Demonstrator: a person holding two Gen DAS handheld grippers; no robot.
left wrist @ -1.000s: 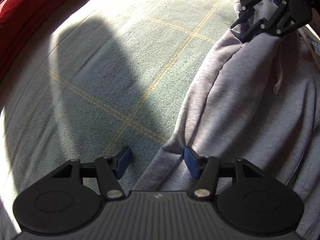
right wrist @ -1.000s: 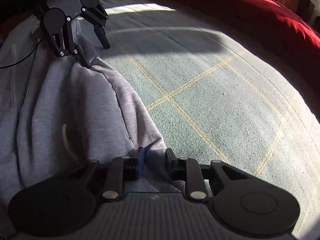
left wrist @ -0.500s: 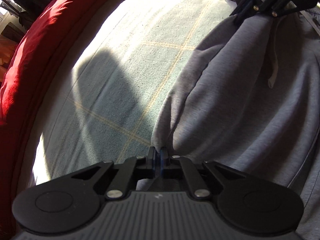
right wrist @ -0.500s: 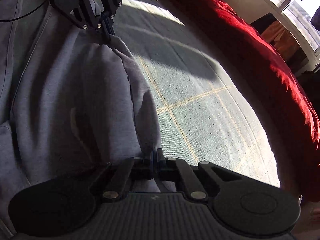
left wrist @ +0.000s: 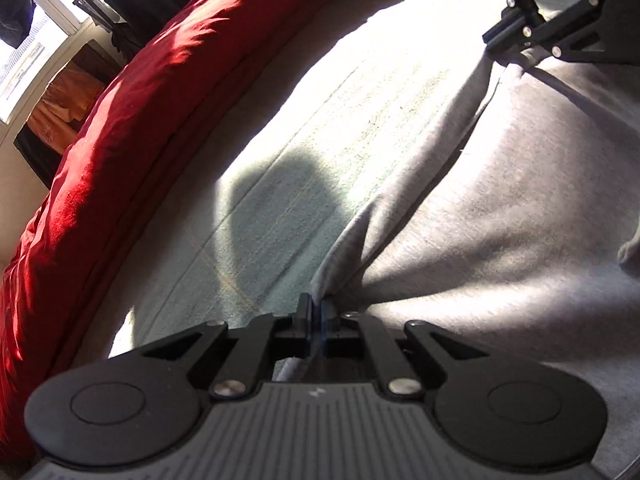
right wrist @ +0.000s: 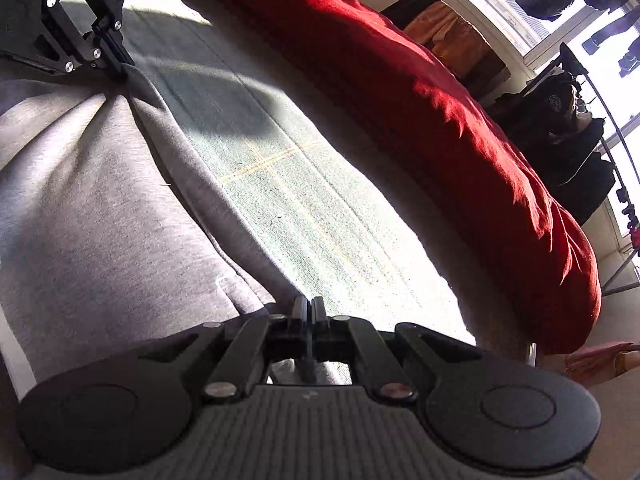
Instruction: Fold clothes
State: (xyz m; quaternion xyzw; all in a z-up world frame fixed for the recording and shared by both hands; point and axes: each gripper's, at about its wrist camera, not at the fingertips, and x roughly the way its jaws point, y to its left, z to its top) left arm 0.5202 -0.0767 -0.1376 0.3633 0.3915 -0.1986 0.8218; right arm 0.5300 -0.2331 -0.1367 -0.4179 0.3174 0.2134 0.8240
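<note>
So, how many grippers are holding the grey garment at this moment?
2. The left gripper is shut on the grey garment at one point of its edge, and the right gripper is shut on the same edge further along.

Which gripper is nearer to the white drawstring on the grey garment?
Cannot tell. The left gripper and the right gripper both pinch the grey garment's edge; the drawstring tip lies off to the side, roughly between them.

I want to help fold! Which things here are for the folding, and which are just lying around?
For the folding:
grey hoodie
left tool, pinching its edge
right tool, pinching its edge

Just lying around:
red duvet
green checked blanket
orange cloth
</note>
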